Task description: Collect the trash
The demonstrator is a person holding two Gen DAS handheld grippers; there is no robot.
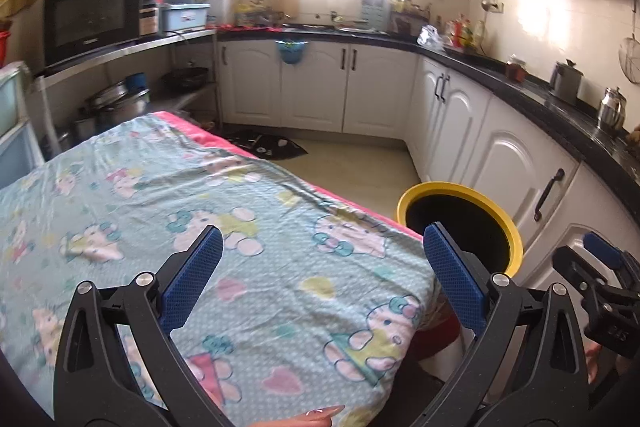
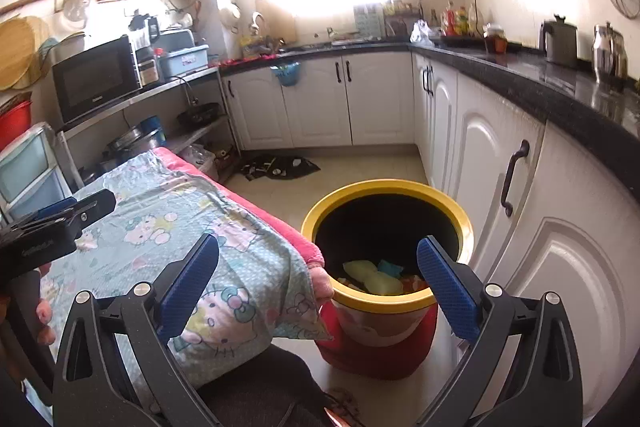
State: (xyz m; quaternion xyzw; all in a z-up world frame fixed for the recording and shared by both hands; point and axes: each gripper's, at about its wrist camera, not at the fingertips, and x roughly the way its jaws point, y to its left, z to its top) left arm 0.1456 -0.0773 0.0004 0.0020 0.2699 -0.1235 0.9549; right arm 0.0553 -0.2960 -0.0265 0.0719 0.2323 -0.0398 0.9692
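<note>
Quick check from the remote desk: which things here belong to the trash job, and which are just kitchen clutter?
Part of the job:
- yellow-rimmed bin, with scraps inside
- right tool, open and holding nothing
- left tool, open and holding nothing
- cartoon-print cloth, no trash showing on it

Just lying about:
- microwave
- dark mat on the floor
- two metal kettles
- pots on the low shelf

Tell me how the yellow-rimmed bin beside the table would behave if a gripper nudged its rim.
The bin would probably slide or tip rather than resist: it looks like thin plastic, and only a few soft-looking scraps lie at the bottom. Its tall body may make a push at the rim tip it. The smooth floor tiles likely offer little grip.
</note>
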